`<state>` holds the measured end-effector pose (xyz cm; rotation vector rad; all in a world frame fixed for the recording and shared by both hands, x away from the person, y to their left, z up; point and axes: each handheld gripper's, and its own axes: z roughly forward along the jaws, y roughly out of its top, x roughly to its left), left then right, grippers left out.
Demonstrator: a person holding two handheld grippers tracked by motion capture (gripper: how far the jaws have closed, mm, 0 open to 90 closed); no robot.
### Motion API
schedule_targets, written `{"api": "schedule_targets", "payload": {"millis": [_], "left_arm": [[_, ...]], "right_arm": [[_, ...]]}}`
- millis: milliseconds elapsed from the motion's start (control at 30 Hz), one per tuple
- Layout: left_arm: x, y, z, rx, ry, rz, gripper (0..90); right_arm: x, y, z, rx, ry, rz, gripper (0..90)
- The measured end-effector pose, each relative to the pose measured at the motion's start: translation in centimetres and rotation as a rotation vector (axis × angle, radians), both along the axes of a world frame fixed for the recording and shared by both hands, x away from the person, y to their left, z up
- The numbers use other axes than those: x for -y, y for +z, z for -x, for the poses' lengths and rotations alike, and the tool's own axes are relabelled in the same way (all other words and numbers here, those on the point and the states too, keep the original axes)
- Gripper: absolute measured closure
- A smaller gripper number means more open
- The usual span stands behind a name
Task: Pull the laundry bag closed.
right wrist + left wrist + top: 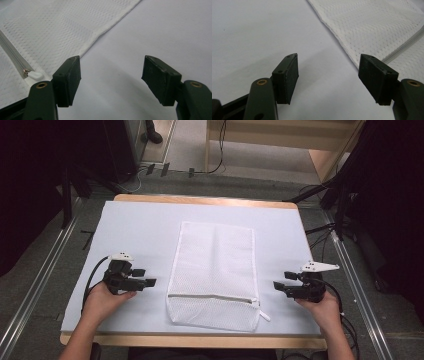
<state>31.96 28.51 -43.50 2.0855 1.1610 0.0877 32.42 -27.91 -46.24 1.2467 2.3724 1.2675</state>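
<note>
From the high view, a white mesh bag [214, 275] lies flat in the middle of the tabletop [140, 225], a bit closer to the near edge. Its zipper [212, 297] runs across the bag near its near end, and the small white pull [263, 315] sticks out at the bag's near right corner. The left hand-held gripper [145, 277] sits near the left side of the bag, held in the person's left hand [105, 300]. It points at the bag but does not touch it. The right hand-held gripper [281, 286] sits near the right side of the bag, held in the right hand [320, 307]. It points at the bag too and is also apart from it.

In the left gripper view, the left hand-held gripper [328, 75] has its jaws wide apart with nothing between them. The bag's edge [339, 41] lies just ahead, on the right, with the zipper line [404, 46] beside the right jaw.

In the right gripper view, the right hand-held gripper [111, 77] is spread wide too and holds nothing. The bag [62, 30] lies ahead on the left, and the zipper pull [35, 74] rests just beside the left jaw
</note>
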Motion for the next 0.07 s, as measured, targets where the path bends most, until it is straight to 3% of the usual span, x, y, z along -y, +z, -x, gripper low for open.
{"api": "schedule_targets", "payload": {"millis": [67], "left_arm": [[0.03, -0.04, -0.06, 0.0, 0.002, 0.001, 33.2]], "right_arm": [[0.01, -0.05, 0.01, -0.003, -0.003, -0.002, 32.2]]}}
